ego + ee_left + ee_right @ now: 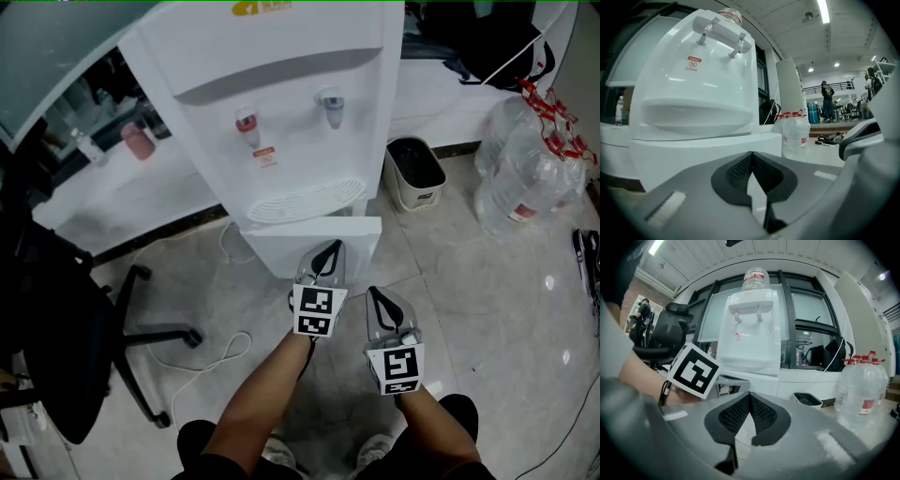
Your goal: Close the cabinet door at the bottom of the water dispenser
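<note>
The white water dispenser (272,84) stands ahead of me, with red and blue taps above a drip tray. Its bottom cabinet door (291,248) is a white panel jutting forward below the tray; I cannot tell how far it stands ajar. My left gripper (330,247) is shut, empty, with its tips against the door's front. In the left gripper view the door (693,159) fills the space just past the left gripper (750,154). My right gripper (373,292) is shut too, empty, lower and to the right, off the door. The right gripper view shows the dispenser (750,333) beyond the right gripper (749,396).
A black office chair (66,337) stands at the left, with a white cable (216,352) looped on the tiled floor beside it. A black-lined waste bin (415,172) sits right of the dispenser. Several large water bottles (525,169) stand at the far right.
</note>
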The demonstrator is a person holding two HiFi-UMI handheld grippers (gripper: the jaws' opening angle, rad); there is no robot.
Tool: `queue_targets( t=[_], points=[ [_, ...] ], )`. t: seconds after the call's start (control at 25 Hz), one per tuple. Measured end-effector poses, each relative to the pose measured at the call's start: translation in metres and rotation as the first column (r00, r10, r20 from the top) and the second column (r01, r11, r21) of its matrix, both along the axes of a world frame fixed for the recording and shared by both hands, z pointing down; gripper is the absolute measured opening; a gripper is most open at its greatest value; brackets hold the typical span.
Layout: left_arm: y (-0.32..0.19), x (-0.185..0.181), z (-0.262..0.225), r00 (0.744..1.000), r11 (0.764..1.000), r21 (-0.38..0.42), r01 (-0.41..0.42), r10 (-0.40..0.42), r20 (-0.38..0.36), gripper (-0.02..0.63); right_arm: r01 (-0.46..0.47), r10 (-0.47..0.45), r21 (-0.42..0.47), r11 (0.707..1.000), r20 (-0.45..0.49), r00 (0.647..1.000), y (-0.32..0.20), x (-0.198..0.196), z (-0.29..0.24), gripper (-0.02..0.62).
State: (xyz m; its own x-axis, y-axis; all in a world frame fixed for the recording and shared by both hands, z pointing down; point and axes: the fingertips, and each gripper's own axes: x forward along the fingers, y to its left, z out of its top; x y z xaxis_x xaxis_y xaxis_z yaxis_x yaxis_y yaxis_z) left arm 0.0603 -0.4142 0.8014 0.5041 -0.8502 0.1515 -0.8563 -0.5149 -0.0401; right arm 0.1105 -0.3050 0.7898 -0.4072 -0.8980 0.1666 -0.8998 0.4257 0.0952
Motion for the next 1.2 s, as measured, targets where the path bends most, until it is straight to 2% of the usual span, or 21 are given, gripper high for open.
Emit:
queue_targets(
  t=[0.16, 0.36, 0.56, 0.88, 1.2],
  points=[
    [-0.010, 0.000, 0.000, 1.000, 1.000, 0.009, -0.007, 0.007, 0.018, 0.020, -0.013, 0.013, 0.017, 1.000, 0.001, 1.000, -0.008, 0.003, -0.004, 0.003],
    [-0.024, -0.012, 0.002, 0.999, 1.000, -0.001, 0.027, -0.027, 0.031, 0.020, -0.037, 0.036, 0.047, 0.998, 0.015, 0.999, -0.018, 0.008, -0.014, 0.003],
    [-0.036, -0.027, 0.006, 0.997, 0.998, -0.017, 0.065, -0.064, 0.034, 0.020, -0.018, 0.018, 0.059, 0.998, 0.002, 1.000, -0.012, 0.002, -0.015, 0.003],
    [-0.048, -0.049, -0.004, 0.995, 0.997, 0.014, 0.072, -0.073, 0.061, 0.018, -0.021, 0.022, 0.070, 0.997, -0.013, 1.000, -0.010, 0.007, -0.016, 0.003],
    [-0.025, -0.046, -0.016, 0.998, 0.998, 0.021, 0.055, -0.055, 0.002, 0.018, -0.022, 0.022, 0.078, 0.997, -0.002, 1.000, -0.010, 0.004, -0.024, 0.003]
  ],
)
